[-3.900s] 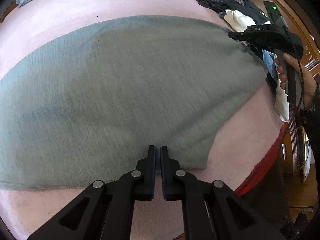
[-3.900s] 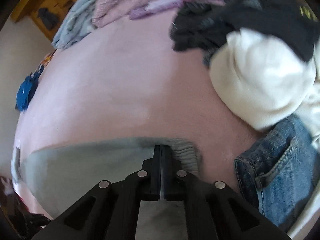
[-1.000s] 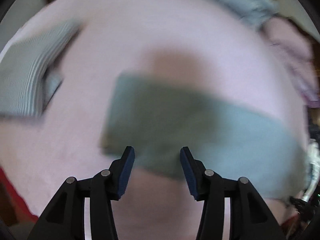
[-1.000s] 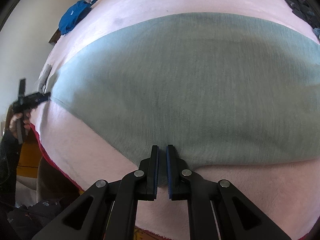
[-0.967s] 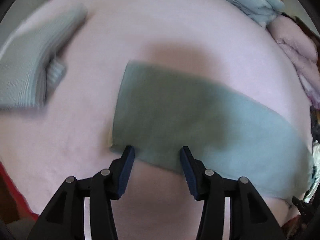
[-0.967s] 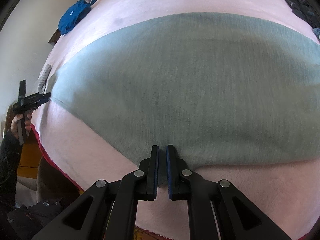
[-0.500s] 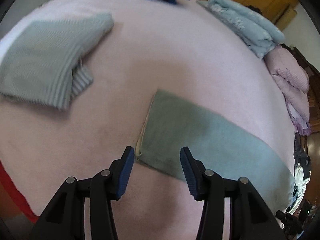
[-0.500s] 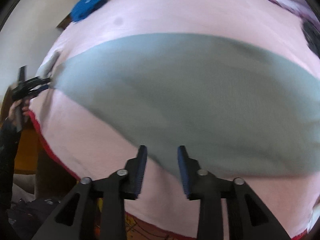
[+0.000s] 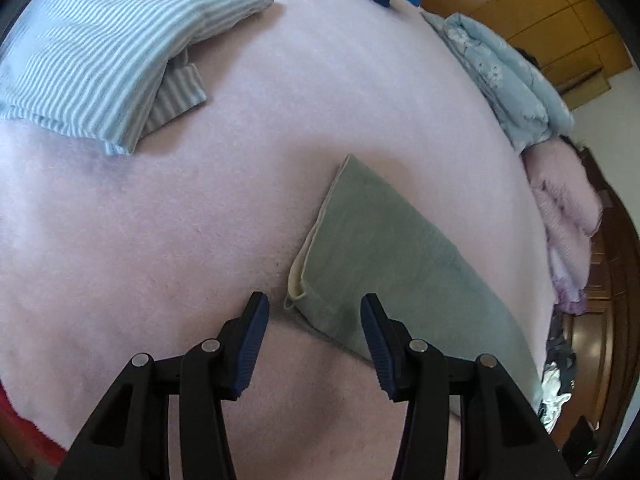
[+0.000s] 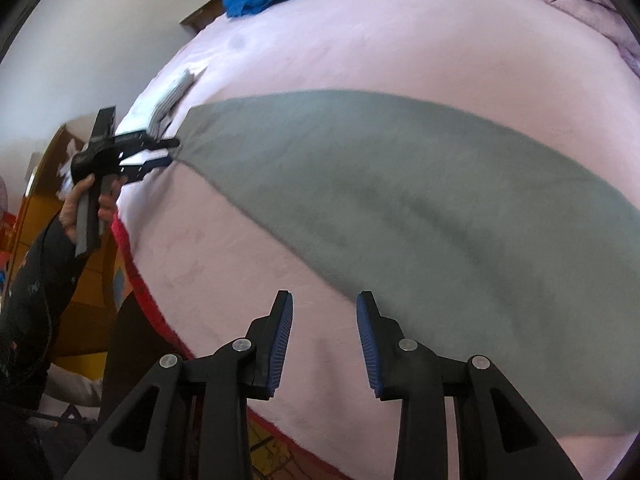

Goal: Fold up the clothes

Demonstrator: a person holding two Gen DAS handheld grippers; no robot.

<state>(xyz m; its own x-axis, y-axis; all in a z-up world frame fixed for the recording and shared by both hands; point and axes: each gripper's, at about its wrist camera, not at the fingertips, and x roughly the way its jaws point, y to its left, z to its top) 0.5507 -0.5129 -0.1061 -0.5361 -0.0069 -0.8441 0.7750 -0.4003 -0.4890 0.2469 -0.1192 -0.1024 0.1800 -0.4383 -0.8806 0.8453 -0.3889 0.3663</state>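
grey-green garment point(image 9: 384, 264) lies folded into a long strip on the pink bed point(image 9: 200, 220), its short end, with a pale lining edge showing, just ahead of the left gripper point(image 9: 312, 320) and between its fingers point(image 9: 252, 332). those fingers stand moderately apart, off the cloth, holding nothing. right gripper point(image 10: 324, 320) hangs over bare bed, fingers point(image 10: 280, 328) parted and empty, with the strip's long edge just beyond the right-hand finger. likely step: take the short end and carry it along the strip for a cross fold. to do it well, bite both layers at the corner, lining included, lift only enough to clear, and let the right gripper pin or lift the matching corner so the edges land square. striped folded shirt point(image 9: 100, 52) sits far ahead-left of the left fingers, well apart. against a second ago: right fingers were pinched on the strip's near edge and have let go; left view then showed the end farther ahead, blurred.
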